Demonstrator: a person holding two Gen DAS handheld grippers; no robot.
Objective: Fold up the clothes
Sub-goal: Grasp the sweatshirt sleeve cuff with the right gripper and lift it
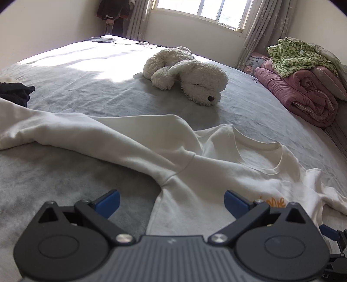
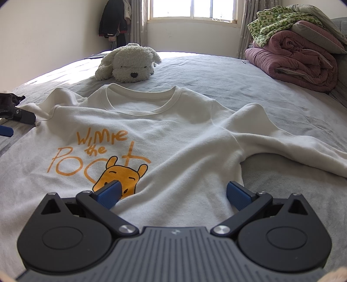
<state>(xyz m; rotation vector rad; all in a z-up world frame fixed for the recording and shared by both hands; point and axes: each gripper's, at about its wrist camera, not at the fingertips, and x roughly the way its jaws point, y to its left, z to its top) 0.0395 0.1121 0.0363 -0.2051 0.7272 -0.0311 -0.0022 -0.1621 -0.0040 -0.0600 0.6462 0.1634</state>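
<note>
a: we see the white sweatshirt [image 2: 173, 130] spread front-up on the grey bed [image 2: 249, 86], neckline toward the plush dog [image 2: 128, 63] lying just beyond the collar. from the right wrist view our right gripper [image 2: 173, 193] hangs low over the sweatshirt's chest, its blue fingers spread wide and clamping nothing; one pad [image 2: 110, 193] sits right over the orange bear print [image 2: 121, 175].

b: from the left wrist view we get the other side. our left gripper [image 1: 172, 201] is also spread wide with nothing between its fingers, poised over the sweatshirt's armpit seam, where one sleeve [image 1: 76, 130] runs away from the body across the bed. only a scrap of orange lettering [image 1: 273, 201] shows here, whereas the right view gives us the words and the bear in full.

a: the right view shows the opposite sleeve [image 2: 292, 138] angled off from the sweatshirt's body, which the left view barely catches. it also shows part of the left gripper at the sweatshirt's shoulder edge.

b: and only our left view shows a dark garment [image 1: 15, 92] on the bed beyond the sleeve. both views show the pink quilt [image 1: 303, 95] with a green patterned cloth [image 1: 297, 54] on top, well apart from the sweatshirt at the bed's side, and the window [image 1: 199, 10] behind the plush dog.
</note>
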